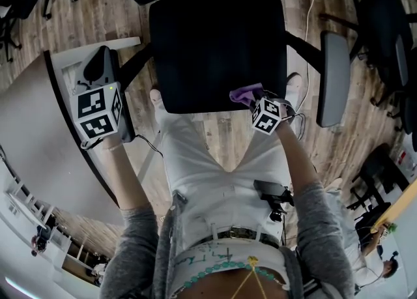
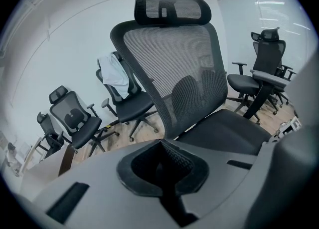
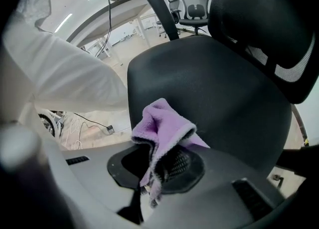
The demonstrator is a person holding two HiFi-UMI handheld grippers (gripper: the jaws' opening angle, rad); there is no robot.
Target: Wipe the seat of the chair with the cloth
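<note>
Right tongs (image 3: 157, 164) clamped on cloth (image 3: 162, 123), its lower end hidden | left tongs (image 2: 161, 148) together, beside seat (image 1: 218, 43)

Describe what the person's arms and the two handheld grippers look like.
Both arms wear grey sleeves. The left gripper and right gripper are dark grey plastic with black textured jaw pads; each carries a cube of black-and-white square markers. A thin black cable trails from the left one.
</note>
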